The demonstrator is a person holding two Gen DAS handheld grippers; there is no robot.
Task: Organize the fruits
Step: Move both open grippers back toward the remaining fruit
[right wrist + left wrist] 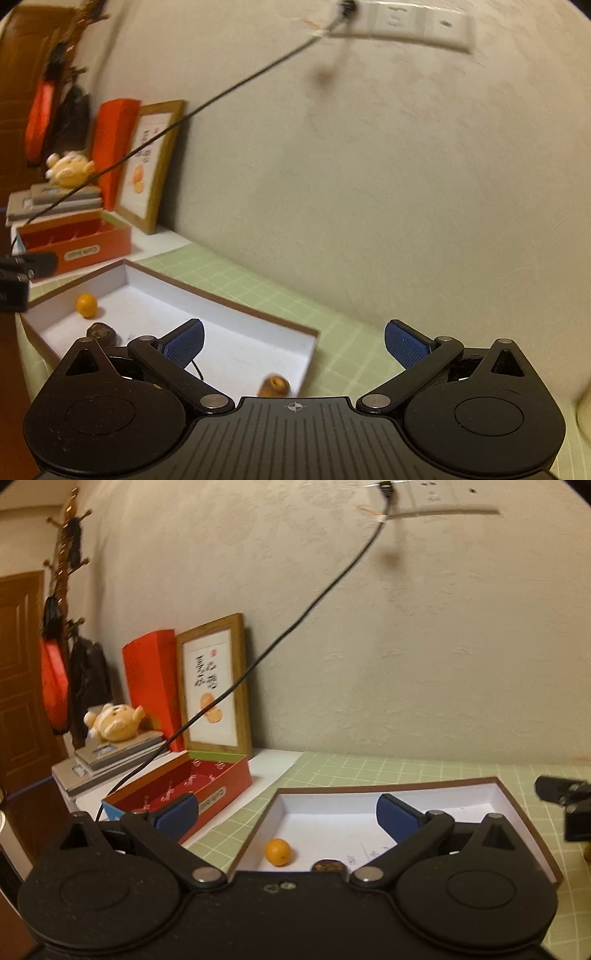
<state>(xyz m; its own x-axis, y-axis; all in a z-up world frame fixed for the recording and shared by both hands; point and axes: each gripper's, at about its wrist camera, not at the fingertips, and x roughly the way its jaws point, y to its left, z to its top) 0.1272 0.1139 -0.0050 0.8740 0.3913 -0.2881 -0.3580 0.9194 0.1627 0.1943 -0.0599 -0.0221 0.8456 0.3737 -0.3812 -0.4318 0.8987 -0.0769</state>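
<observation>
Holding nothing, left gripper (286, 812) and right gripper (293, 341) have jaws spread; tray (236, 345) already holds orange (86, 305) and two brown fruits, more unseen

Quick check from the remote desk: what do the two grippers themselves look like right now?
Both are matte black. The left gripper and right gripper each have two round discs, angled link arms with silver pivot pins, and blue textured pads. The right body is ribbed with a small crosshair mark. No hands or sleeves show.
</observation>
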